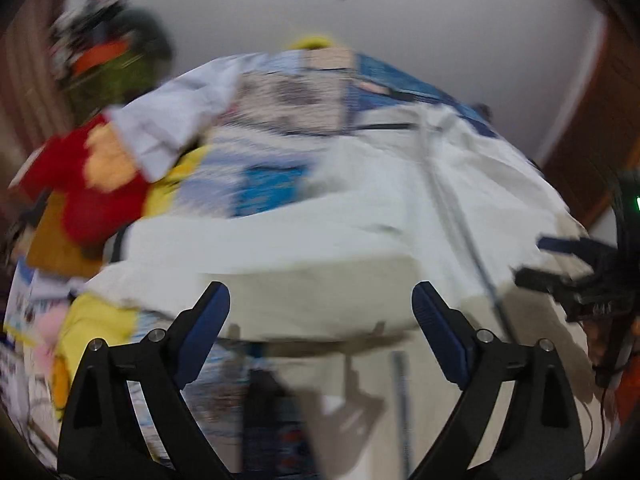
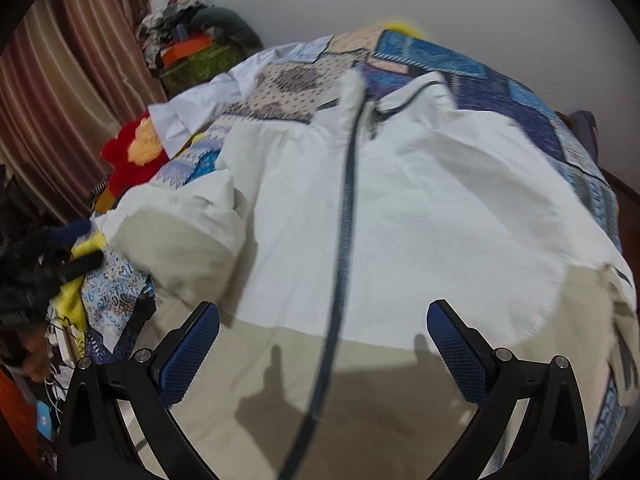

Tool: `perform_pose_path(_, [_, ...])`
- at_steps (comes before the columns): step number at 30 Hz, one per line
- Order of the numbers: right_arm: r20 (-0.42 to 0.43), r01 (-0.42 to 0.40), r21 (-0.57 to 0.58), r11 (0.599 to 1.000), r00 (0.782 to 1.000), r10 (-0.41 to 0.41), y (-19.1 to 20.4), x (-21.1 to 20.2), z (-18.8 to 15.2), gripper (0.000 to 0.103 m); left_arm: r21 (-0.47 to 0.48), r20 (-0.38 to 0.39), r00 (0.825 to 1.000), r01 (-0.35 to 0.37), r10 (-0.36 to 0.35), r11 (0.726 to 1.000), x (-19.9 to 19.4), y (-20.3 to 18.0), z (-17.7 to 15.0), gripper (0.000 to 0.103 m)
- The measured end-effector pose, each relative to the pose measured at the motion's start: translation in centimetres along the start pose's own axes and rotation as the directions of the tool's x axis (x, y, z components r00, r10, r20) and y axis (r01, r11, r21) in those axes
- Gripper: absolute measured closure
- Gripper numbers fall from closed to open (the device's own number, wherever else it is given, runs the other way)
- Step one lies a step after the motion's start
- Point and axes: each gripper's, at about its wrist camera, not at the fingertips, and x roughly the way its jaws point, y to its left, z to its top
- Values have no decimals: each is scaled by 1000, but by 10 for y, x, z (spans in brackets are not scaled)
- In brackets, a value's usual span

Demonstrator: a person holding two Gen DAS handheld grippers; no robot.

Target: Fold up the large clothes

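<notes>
A large white garment [image 2: 420, 208] with a dark placket stripe [image 2: 346, 208] down its middle lies spread on a patterned blue bedspread [image 2: 520, 92]. Its left side is folded over in a thick flap [image 2: 188, 232]. The garment also shows in the left wrist view [image 1: 320, 248], blurred. My left gripper [image 1: 320, 300] is open and empty, just above the garment's near folded edge. My right gripper [image 2: 324, 320] is open and empty above the garment's lower part. The right gripper [image 1: 560, 268] shows at the right in the left wrist view; the left gripper [image 2: 68, 252] shows at the left in the right wrist view.
A red and yellow plush cushion [image 2: 136, 152] and a white cloth [image 2: 200, 108] lie at the bed's left. A pile of clothes on a green box [image 2: 196, 52] stands in the back corner by striped curtains [image 2: 60, 92]. A white wall [image 2: 440, 4] is behind.
</notes>
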Motion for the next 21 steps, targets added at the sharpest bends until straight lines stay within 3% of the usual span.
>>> perform_pose_path(2, [-26, -1, -29, 1000, 1000, 0, 14, 16, 1, 0, -112, -22, 1000, -15, 12, 994, 8, 40, -1, 10])
perform_pose_path(6, [-76, 14, -81, 997, 997, -20, 33, 45, -1, 0, -296, -81, 996, 5, -30, 955, 39, 91, -7, 10])
perform_pose_path(10, [-114, 20, -127, 992, 993, -35, 45, 65, -7, 0, -468, -116, 988, 33, -98, 883, 74, 124, -15, 18])
perform_pose_path(12, [-121, 28, -140, 990, 992, -45, 47, 69, -9, 0, -453, -97, 993, 10, -60, 892, 77, 123, -11, 29])
perform_pose_path(14, [-127, 34, -146, 989, 991, -53, 47, 72, -12, 0, -363, -94, 992, -112, 84, 925, 76, 113, -2, 57])
perform_pose_path(15, [-130, 34, -143, 989, 990, -53, 45, 72, -12, 0, -315, -100, 982, -181, 157, 932, 77, 111, 1, 86])
perform_pose_path(16, [-132, 32, -138, 990, 990, -50, 44, 72, -13, 0, -226, -103, 953, -300, 284, 927, 78, 101, 8, 96])
perform_pose_path(18, [-127, 30, -119, 992, 991, -45, 38, 68, -13, 0, -149, -47, 931, -366, 363, 919, 67, 89, 16, 100])
perform_pose_path(21, [-97, 28, -89, 996, 995, -37, 26, 54, -12, 0, -102, 68, 922, -374, 381, 922, 38, 67, 32, 101])
